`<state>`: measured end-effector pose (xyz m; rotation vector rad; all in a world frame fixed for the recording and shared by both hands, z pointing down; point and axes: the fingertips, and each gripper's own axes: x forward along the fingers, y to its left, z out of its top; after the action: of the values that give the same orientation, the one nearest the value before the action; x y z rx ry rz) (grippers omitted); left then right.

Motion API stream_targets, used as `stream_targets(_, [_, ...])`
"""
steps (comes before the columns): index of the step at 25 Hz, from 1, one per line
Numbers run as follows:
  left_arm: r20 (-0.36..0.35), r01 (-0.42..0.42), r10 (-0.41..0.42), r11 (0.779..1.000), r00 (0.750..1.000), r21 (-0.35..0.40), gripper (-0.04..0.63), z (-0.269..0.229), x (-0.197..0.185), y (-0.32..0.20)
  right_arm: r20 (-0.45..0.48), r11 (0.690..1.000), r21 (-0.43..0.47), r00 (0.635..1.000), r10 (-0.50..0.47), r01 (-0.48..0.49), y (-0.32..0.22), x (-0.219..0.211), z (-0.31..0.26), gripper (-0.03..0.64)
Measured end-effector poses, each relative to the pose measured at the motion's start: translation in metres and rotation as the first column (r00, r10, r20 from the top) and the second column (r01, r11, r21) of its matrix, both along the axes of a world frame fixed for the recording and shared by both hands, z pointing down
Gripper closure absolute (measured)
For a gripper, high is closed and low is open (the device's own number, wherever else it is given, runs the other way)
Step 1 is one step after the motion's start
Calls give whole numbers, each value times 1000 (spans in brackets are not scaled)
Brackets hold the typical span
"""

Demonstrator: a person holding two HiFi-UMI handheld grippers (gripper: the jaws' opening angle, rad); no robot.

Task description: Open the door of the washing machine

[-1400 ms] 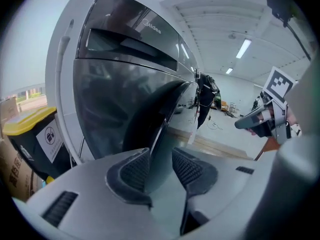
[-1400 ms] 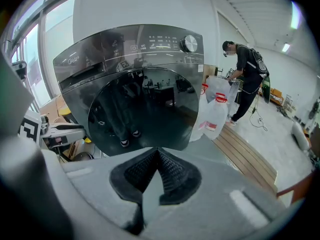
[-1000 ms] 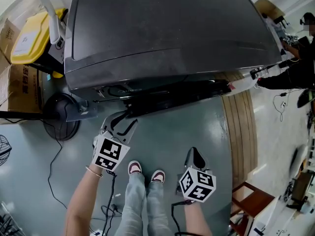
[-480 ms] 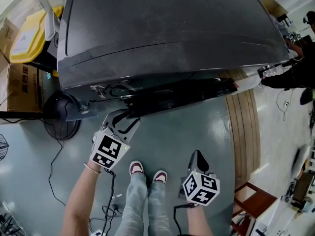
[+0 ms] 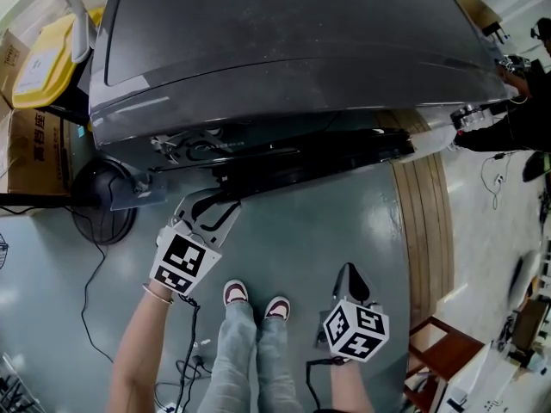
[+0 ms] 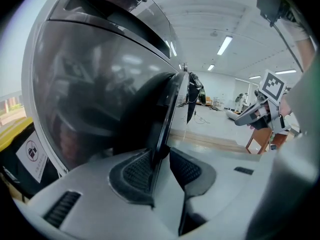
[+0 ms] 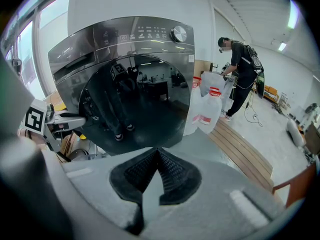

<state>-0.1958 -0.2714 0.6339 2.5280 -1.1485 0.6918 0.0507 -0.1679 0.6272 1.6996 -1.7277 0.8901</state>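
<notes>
The dark grey washing machine point(image 5: 284, 50) fills the top of the head view, and its round black glass door point(image 7: 132, 104) faces me in the right gripper view. My left gripper point(image 5: 219, 203) reaches up to the door's left side. Its jaws have just been closing, and the door's thin black edge point(image 6: 165, 114) stands between the pads point(image 6: 137, 171), filling the gap at their tips. My right gripper point(image 5: 347, 271) hangs lower and to the right, apart from the machine. It is shut with nothing in it, the pads point(image 7: 172, 171) pressed together.
A yellow bin point(image 5: 43, 54) and a cardboard box point(image 5: 34, 144) stand left of the machine, above a black round stand point(image 5: 103, 200) and a cable point(image 5: 90, 291). Wooden boards point(image 5: 422, 222) lie at the right. White bags point(image 7: 207, 109) and a person point(image 7: 242, 69) are beyond.
The left gripper's fingers have drawn in on the door's edge while staying at the same spot. The right gripper has stayed low and still.
</notes>
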Motion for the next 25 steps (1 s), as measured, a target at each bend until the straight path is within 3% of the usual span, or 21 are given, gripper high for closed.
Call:
stream_targets(17, [-45, 72, -73, 997, 996, -24, 491, 1, -5, 3, 13, 1000, -13, 1000, 16, -15, 20, 7, 0, 612])
stream_targets(25, [-25, 77, -78, 997, 997, -26, 495, 0, -5, 4, 20, 1000, -12, 1000, 14, -14, 27, 7, -5, 612])
